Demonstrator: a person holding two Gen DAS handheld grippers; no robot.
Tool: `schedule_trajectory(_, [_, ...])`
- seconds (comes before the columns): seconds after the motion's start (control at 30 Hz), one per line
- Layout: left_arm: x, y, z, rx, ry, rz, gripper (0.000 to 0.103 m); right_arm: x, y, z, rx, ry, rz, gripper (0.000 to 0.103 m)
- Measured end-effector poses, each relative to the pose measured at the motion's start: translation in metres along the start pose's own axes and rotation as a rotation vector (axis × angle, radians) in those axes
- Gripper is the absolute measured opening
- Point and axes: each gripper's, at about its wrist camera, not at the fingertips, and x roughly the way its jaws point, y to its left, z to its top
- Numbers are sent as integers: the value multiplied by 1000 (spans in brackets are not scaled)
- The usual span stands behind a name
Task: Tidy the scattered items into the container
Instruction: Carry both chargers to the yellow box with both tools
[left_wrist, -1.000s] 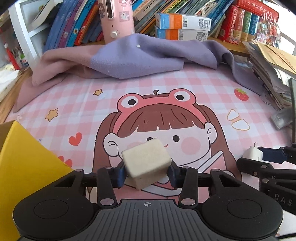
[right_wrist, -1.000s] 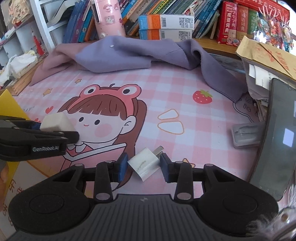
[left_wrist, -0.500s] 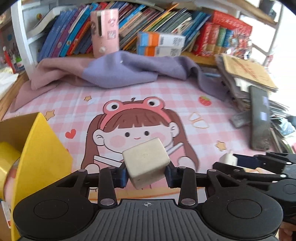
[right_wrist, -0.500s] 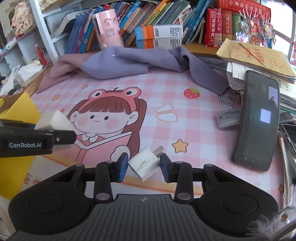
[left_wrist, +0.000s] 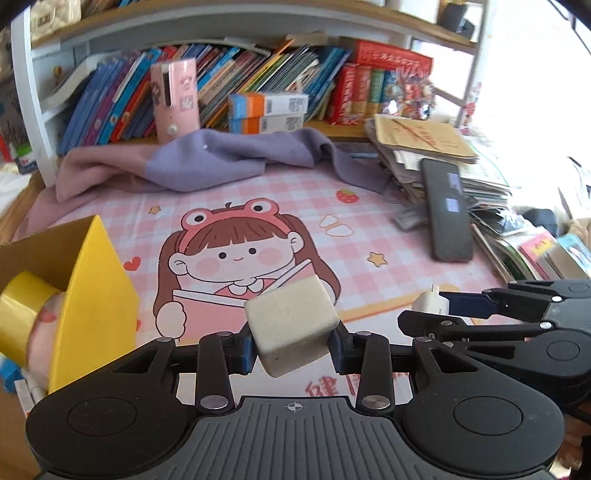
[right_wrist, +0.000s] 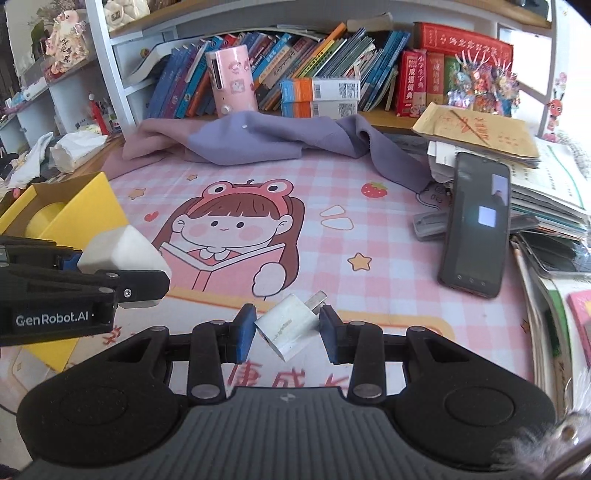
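One white charger plug (right_wrist: 290, 326) lies tilted, prongs pointing upper right.

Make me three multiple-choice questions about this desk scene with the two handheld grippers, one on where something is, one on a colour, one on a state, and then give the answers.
1. Where does the black phone lie?
A. inside the box
B. on the pink mat, leaning on the paper stack
C. on the bookshelf

2. What colour is the box at the mat's left edge?
A. yellow
B. green
C. white

3. What is the right gripper doing?
A. standing open and empty
B. gripping a roll of tape
C. gripping a white charger plug

Answers: 1 B, its top rests against the papers at the mat's right; 2 A, its walls are bright yellow; 3 C, the plug sits pinched between the blue pads.
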Motion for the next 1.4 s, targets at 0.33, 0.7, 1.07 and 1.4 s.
schedule_trajectory(0.33, [-53,1,-26,68,-97,-34,36,-42,34,-20,-12,-52,-35,35])
schedule_trajectory(0.7, [-107,23,-79,84,-130,-104,36,-87,92,-64,-3,-74,-96,36])
schedule_trajectory(1.07, [-163,52,-129,81,-146,-137,36,-131,153,-105,10,-89,-124,35])
schedule_trajectory(1.4, [-194,74,-159,68,-143,-148,36,-159,198,-129,-3,-91,-132,35])
